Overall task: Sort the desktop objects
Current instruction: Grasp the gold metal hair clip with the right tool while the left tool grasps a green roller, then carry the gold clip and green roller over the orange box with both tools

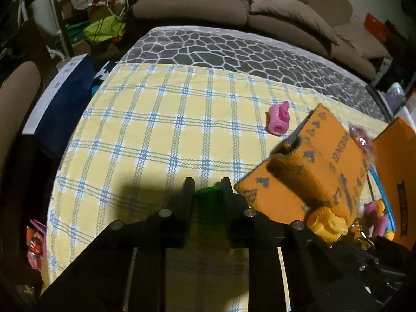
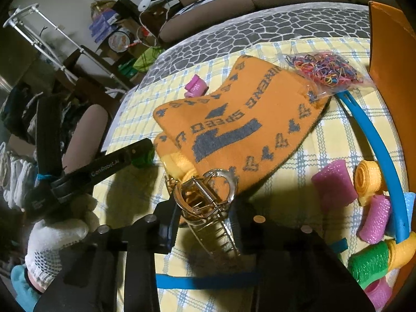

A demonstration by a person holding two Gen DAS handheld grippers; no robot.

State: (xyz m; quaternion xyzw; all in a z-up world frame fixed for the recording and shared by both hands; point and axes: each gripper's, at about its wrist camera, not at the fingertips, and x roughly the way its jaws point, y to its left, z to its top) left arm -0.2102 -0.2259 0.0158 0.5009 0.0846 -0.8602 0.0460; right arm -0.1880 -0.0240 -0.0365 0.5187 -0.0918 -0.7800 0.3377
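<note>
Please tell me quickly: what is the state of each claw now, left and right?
Left claw: closed on a green hair roller.
Right claw: closed on a gold hair clip.

brown sofa [image 1: 208, 7] behind | white wall [image 2: 65, 5] | cluttered shelves [image 2: 117, 33] left | dim light

Green hair roller [image 1: 208, 202] and gold claw clip [image 2: 205, 202] on checked cloth [image 1: 145, 135].
</note>
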